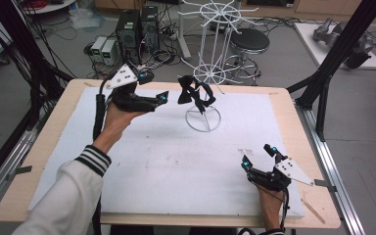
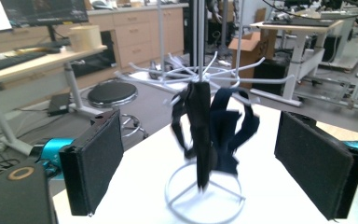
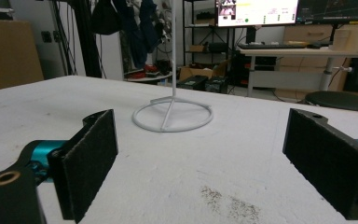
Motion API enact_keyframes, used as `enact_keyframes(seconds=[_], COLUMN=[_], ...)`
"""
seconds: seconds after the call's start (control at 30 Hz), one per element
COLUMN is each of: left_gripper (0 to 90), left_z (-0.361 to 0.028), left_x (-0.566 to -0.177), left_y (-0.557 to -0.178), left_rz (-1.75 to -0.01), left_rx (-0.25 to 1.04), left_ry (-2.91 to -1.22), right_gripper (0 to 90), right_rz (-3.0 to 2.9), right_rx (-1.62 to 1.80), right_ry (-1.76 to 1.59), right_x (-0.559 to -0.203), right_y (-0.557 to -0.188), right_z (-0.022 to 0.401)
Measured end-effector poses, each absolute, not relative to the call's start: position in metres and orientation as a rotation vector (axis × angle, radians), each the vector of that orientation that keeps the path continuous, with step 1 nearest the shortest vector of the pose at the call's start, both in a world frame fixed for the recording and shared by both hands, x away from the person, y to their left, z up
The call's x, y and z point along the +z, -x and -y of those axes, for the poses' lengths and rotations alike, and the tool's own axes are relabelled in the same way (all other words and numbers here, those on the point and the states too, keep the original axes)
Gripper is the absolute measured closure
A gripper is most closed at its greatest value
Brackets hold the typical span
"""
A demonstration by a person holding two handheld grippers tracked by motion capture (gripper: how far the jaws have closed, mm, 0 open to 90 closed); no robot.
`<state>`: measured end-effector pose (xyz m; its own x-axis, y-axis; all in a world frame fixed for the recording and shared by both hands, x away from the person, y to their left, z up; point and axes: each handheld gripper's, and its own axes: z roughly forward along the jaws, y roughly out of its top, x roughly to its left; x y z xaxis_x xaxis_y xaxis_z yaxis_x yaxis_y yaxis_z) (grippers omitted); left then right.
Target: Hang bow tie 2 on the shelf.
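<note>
A white wire display stand (image 1: 203,119) rises from a ring base on the white table cover. Dark fabric pieces (image 1: 196,93) hang from its lower arms. My left gripper (image 1: 152,86) is held above the table just left of them, open, with nothing between its jaws. In the left gripper view the dark fabric pieces (image 2: 209,130) hang straight ahead between the two pads (image 2: 95,165), a short way off, above the ring base (image 2: 205,193). My right gripper (image 1: 258,155) sits low near the front right, open and empty. It faces the ring base (image 3: 172,114), with the fabric (image 3: 126,18) high above.
The white foam cover (image 1: 166,161) lies on a wooden table (image 1: 58,112). Behind the table stand a black stool (image 1: 248,41) and computer towers (image 1: 137,27) on the floor. A black frame post (image 1: 335,58) slants at the right edge. Dark specks (image 3: 223,198) mark the cover near the right gripper.
</note>
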<state>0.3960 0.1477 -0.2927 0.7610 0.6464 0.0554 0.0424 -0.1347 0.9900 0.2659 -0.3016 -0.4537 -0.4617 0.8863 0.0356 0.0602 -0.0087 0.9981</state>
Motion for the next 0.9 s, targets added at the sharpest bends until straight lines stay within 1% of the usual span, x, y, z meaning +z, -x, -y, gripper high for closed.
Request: enact_keyframes(seconds=[0.17, 0.3, 0.37, 0.5, 0.57, 0.7, 0.83, 0.9], left_gripper=[15.7, 15.8, 15.8, 15.8, 15.8, 15.8, 15.8, 15.8], left_z=[-0.178, -0.203, -0.215, -0.241, -0.251, -0.264, -0.266, -0.268], left_x=[-0.310, -0.332, -0.345, -0.369, -0.380, -0.407, -0.434, -0.444], left_y=[-0.368, -0.345, -0.334, -0.317, -0.307, -0.291, -0.276, -0.273], left_rz=[-0.533, -0.523, -0.528, -0.574, -0.596, -0.637, -0.674, -0.697], left_rx=[0.623, 0.669, 0.693, 0.687, 0.711, 0.743, 0.801, 0.804], left_ry=[-1.645, -1.601, -1.591, -1.554, -1.524, -1.496, -1.504, -1.475], right_gripper=[9.5, 9.5, 9.5, 9.5, 9.5, 9.5, 9.5, 9.5], right_rz=[-1.591, -1.595, -1.597, -1.596, -1.597, -1.595, -1.593, -1.595], right_rx=[1.543, 1.534, 1.529, 1.523, 1.521, 1.519, 1.518, 1.520], right_ry=[-0.991, -0.991, -0.995, -0.991, -0.993, -0.994, -0.994, -0.995], right_x=[-0.454, -0.454, -0.454, -0.454, -0.453, -0.454, -0.454, -0.454], right_y=[-0.265, -0.265, -0.265, -0.265, -0.265, -0.265, -0.266, -0.266], right_z=[0.301, 0.300, 0.300, 0.300, 0.300, 0.299, 0.299, 0.299])
